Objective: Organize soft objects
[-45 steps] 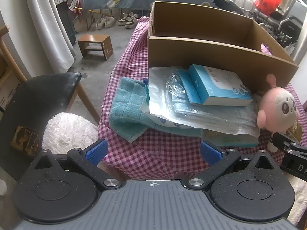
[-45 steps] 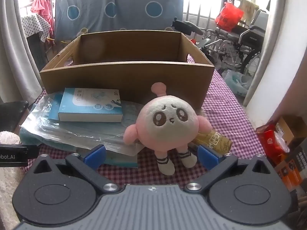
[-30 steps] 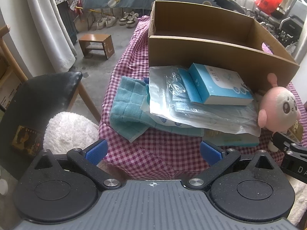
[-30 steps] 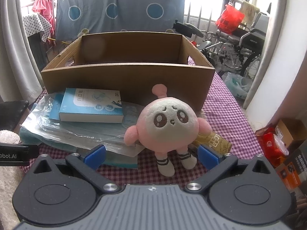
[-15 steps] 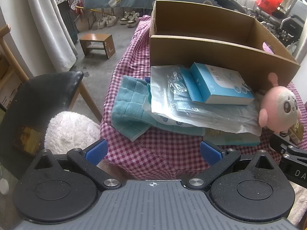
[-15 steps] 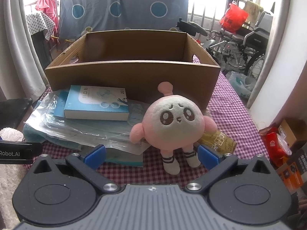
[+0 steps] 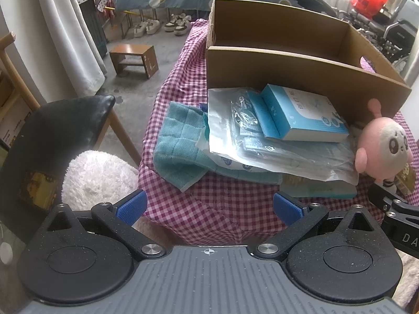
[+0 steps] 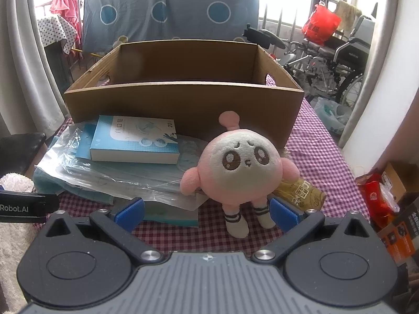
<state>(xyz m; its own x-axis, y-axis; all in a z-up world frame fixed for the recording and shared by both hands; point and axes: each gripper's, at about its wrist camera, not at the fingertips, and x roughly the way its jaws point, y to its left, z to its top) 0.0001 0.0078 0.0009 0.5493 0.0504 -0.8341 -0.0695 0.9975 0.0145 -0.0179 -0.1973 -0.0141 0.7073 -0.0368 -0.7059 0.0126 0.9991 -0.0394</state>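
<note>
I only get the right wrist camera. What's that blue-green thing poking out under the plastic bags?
Observer: It's a teal towel. It lies on the checked tablecloth and sticks out to the left from under the plastic bags.
Operator: Is the left claw holding something?
Observer: No. The left claw is open and empty, at the near edge of the table.
Operator: And the white fuzzy bit in my corner?
Observer: That's a fluffy white cushion against a black chair beside the table.
</note>
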